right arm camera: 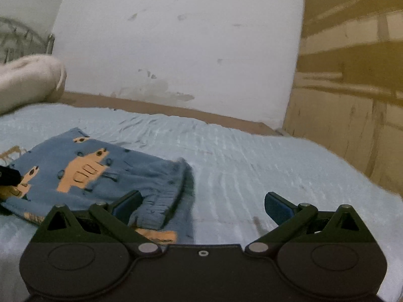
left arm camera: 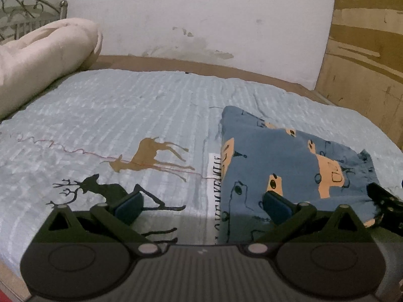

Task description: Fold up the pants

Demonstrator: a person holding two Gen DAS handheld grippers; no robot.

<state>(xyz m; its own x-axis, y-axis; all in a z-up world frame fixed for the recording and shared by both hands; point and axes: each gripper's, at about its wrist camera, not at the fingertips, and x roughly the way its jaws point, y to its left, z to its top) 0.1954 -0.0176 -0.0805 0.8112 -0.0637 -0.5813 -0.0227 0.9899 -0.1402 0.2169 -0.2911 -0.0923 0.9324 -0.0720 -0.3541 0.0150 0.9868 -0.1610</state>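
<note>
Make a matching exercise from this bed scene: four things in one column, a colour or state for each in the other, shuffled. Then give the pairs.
Things:
1. pants
2. bedsheet
3. rolled blanket
4. left tool

Colour or state:
A. cream, bundled by the headboard
B. open, holding nothing
C. folded, blue with orange prints
D. light blue with deer prints

Pairs: 1-C, 2-D, 3-A, 4-B

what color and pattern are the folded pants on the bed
Folded cotton pants: blue with orange vehicle shapes; clearest in left wrist view.
</note>
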